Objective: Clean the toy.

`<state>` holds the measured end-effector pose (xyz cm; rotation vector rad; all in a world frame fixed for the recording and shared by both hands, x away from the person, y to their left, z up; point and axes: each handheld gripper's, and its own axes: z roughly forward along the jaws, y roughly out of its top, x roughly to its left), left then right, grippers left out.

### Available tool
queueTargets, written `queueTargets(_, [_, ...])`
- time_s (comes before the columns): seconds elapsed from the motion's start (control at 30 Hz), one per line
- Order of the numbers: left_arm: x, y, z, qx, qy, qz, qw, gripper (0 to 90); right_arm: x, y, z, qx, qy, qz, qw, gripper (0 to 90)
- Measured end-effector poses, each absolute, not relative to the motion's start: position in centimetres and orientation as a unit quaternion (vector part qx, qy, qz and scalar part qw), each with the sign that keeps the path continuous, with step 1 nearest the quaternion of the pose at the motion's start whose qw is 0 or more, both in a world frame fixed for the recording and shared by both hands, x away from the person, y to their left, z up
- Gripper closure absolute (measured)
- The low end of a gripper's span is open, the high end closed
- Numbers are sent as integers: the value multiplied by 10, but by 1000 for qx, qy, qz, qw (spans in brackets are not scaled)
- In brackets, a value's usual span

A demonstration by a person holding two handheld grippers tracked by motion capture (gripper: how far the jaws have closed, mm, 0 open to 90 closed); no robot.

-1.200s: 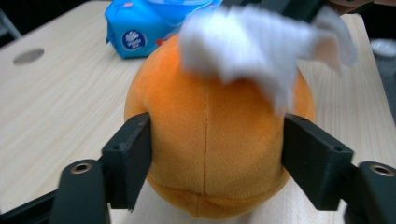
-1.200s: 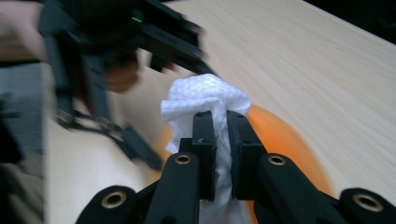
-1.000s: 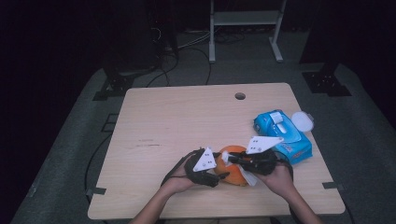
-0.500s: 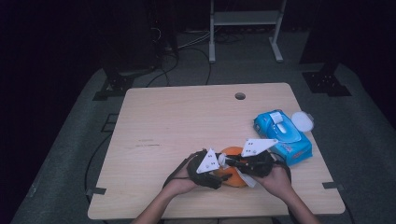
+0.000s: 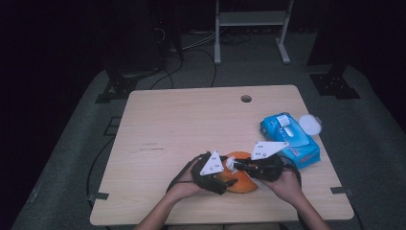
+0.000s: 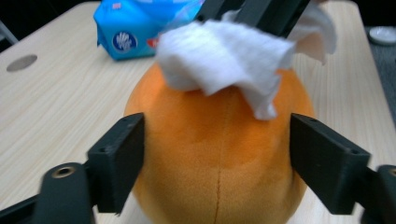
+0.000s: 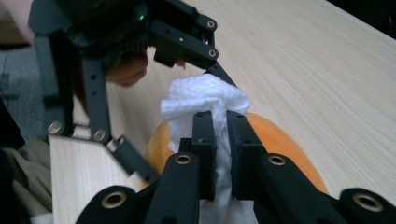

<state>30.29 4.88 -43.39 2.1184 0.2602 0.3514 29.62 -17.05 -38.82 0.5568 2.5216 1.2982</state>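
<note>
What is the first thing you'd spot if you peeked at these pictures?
A bright orange plush ball at the near edge of the wooden table, sitting between the jaws of the left claw, which have just been opening. On top of it, the right claw pinches a white wipe. Off to the right lies a blue wipes pack.

I counted one orange plush ball point(image 6: 219, 158), one white wipe point(image 6: 229, 60), one blue pack of wipes point(image 5: 290, 140), and one round white lid point(image 5: 310, 124) on my one tabletop point(image 5: 182, 124). I had two tools: left tool point(image 5: 231, 178), right tool point(image 5: 234, 165).
</note>
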Motion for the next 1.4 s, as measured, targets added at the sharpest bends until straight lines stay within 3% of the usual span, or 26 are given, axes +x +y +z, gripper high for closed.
queueTargets(0.2, [312, 66, -439, 860, 133, 118, 477, 234, 306, -190, -396, 225, 862, 436, 130, 818])
queueTargets(0.37, [309, 54, -432, 844, 127, 128, 505, 121, 306, -188, -397, 228, 855, 452, 114, 818])
queueTargets(0.6, [309, 61, -436, 856, 117, 127, 487, 263, 300, -174, -396, 200, 865, 445, 115, 818])
queueTargets(0.77, [314, 69, -438, 856, 127, 116, 488, 270, 310, -201, -403, 240, 857, 439, 126, 818])
queueTargets(0.83, [313, 67, -437, 856, 123, 121, 488, 262, 309, -201, -403, 242, 856, 439, 126, 818])
queueTargets(0.9, [308, 59, -432, 849, 108, 127, 501, 159, 307, -195, -401, 233, 856, 443, 130, 817])
queueTargets(1.0, [303, 54, -432, 851, 91, 134, 500, 147, 304, -188, -398, 220, 857, 449, 123, 817])
queueTargets(1.1, [305, 58, -433, 858, 97, 138, 485, 255, 297, -174, -395, 193, 866, 443, 127, 816])
queueTargets(1.17, [310, 65, -434, 857, 113, 131, 485, 282, 298, -177, -395, 198, 867, 439, 128, 817])
queueTargets(1.4, [322, 78, -439, 846, 153, 104, 500, 300, 308, -201, -401, 233, 858, 436, 141, 817])
